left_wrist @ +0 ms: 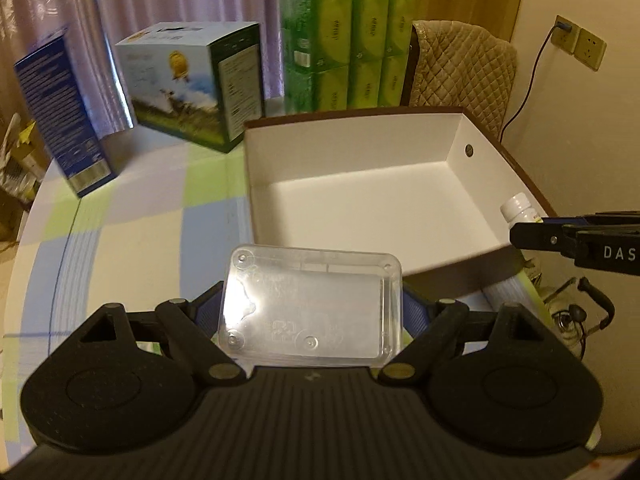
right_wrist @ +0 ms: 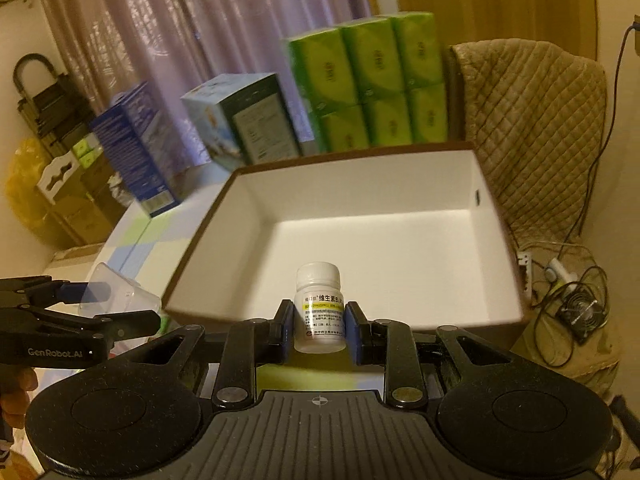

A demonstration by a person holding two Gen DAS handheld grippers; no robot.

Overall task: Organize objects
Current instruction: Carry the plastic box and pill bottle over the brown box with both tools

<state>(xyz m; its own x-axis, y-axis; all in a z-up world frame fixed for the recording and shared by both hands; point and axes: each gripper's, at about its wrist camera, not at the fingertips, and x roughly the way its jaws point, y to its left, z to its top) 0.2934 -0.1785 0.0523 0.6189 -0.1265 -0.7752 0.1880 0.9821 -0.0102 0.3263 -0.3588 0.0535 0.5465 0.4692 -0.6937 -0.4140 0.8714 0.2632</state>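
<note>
The left tongs [left_wrist: 312, 312] pinch a clear, glossy, rounded-corner plastic case [left_wrist: 310, 306], held just before the near wall of the white-lined cardboard box [left_wrist: 360, 160]. The right tongs [right_wrist: 319, 330] grip a smooth white pill bottle [right_wrist: 319, 308], upright at the box's near rim.

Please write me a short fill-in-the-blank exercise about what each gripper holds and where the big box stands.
1. The left gripper is shut on a clear plastic ____.
2. The right gripper grips a white bottle whose cap is coloured ____.
3. The inside of the large open box is ____ of objects.
4. The tissue packs behind the box are coloured ____.

Missing words: container; white; empty; green
</note>
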